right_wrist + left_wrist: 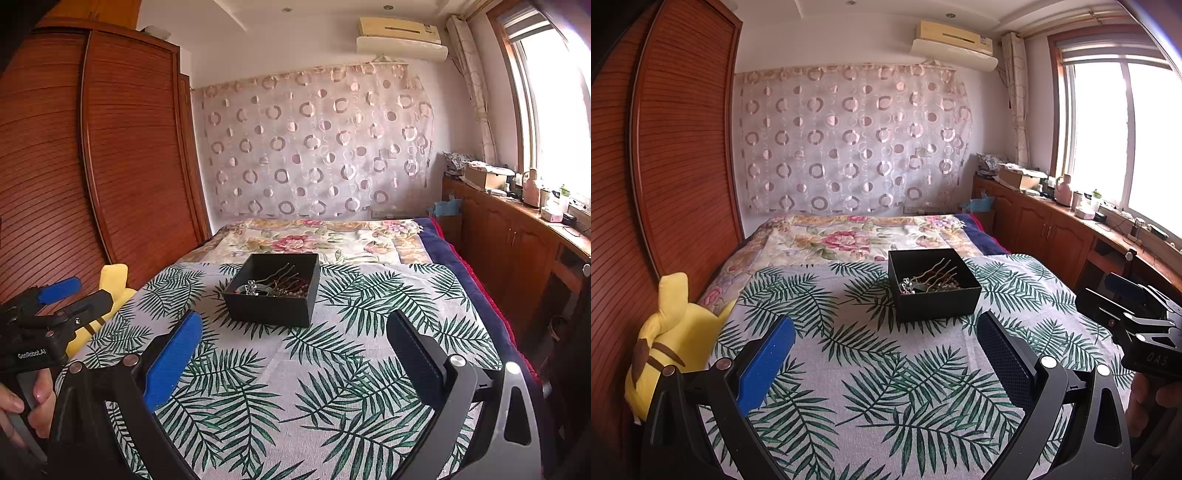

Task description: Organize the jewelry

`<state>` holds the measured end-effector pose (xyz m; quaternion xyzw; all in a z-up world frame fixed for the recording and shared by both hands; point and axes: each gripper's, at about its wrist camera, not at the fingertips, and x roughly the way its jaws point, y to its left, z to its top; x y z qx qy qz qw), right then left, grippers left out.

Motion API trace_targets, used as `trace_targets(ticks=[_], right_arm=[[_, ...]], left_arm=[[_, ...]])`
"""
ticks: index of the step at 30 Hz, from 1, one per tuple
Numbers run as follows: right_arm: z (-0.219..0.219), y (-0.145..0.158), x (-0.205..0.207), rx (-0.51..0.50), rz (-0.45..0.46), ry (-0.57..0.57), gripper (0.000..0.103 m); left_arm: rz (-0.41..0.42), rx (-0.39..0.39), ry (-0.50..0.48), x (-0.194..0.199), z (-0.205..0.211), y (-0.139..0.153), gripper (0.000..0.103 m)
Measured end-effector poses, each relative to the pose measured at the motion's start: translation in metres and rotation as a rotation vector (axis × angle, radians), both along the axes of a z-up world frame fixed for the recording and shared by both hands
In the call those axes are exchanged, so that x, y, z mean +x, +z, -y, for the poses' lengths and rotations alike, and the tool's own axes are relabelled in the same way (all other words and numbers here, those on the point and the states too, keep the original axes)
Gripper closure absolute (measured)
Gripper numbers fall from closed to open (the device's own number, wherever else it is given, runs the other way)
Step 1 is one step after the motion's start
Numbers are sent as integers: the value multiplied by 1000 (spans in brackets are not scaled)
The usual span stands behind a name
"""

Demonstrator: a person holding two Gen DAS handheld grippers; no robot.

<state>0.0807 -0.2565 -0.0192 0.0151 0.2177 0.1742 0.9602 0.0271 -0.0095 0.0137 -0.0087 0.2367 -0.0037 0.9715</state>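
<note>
Wardrobe (672, 147): we record slatted brown doors along the far left of the room.
Plush toy (670, 339): yellow, we find it at the left edge of the bed, against the wardrobe.
Left claw (886, 354): we hold it wide, nothing between its blue pads, above the palm-leaf cloth (886, 387) on the bed.
Black box (932, 284): open-topped, we note it resting on the cloth mid-bed, ahead of both claws and apart from them.
Jewelry (929, 282): we see a tangle of hair sticks, beads and silvery pieces inside the box.
Right claw (295, 350): we hold it wide and empty too, over the cloth.
Tabletop (546, 218): cluttered with small items beneath the window at the right.
</note>
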Motion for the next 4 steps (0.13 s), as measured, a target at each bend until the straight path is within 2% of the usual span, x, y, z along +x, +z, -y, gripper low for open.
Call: trace_targets(ticks=[4], right_arm=[[-2, -1, -1, -1, 3, -2, 2]], left_arm=[[7, 1, -3, -2, -1, 4, 8]])
